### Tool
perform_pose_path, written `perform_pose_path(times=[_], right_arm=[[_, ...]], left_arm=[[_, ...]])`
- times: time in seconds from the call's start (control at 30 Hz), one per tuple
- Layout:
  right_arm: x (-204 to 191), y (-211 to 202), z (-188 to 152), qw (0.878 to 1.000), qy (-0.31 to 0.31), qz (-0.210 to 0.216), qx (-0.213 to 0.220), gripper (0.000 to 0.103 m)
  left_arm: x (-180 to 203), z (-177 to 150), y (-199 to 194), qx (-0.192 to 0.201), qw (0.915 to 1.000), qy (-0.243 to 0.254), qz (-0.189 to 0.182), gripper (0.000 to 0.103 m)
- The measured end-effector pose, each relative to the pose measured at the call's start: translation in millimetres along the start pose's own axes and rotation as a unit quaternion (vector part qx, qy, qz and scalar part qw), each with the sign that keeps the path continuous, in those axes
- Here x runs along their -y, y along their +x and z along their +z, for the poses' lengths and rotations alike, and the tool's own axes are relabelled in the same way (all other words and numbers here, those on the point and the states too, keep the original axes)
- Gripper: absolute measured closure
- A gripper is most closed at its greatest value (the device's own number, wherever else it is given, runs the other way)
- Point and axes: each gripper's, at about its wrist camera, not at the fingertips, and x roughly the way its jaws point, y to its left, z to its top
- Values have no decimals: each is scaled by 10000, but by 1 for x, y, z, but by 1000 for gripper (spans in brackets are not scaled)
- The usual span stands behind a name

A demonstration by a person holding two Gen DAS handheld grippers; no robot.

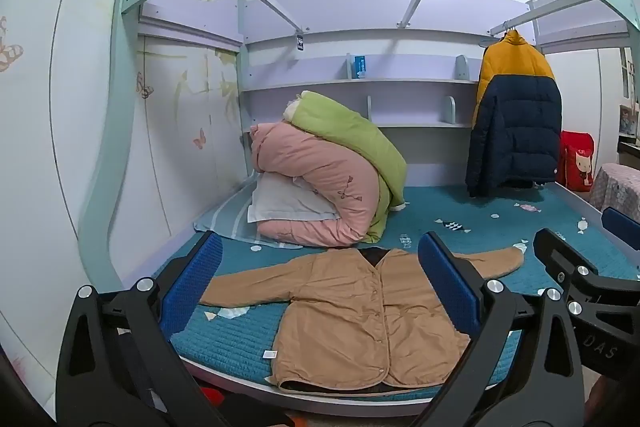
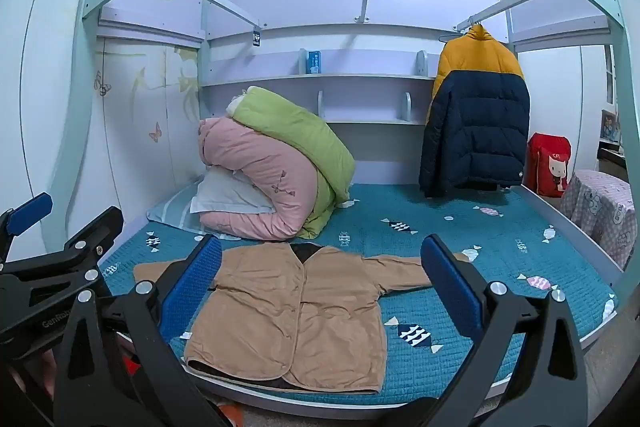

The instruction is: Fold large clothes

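Observation:
A tan button-front jacket [image 1: 352, 311] lies flat, front up, sleeves spread, near the front edge of the teal quilted bed [image 1: 236, 343]. It also shows in the right wrist view [image 2: 292, 311]. My left gripper [image 1: 320, 259] is open and empty, held in the air in front of the bed, above the jacket's near side. My right gripper [image 2: 320, 259] is open and empty too, at about the same height, beside the left one. Each gripper shows at the edge of the other's view: the right one [image 1: 576, 251], the left one [image 2: 64, 223].
Rolled pink and green quilts [image 1: 332, 179] on a white pillow [image 1: 288, 203] sit at the back left. A yellow and navy puffer coat [image 1: 516, 123] hangs at the back right. A red bag [image 1: 578, 161] and covered stool [image 2: 604, 215] stand right of the bed. Bunk frame overhead.

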Motion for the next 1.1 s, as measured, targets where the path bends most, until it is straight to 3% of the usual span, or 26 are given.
perform_pose_path(times=[1.1], right_arm=[[4,-6,7,9998,108,-34,168,7]], left_arm=[[6,12,-9,188,9998,14,11,5]])
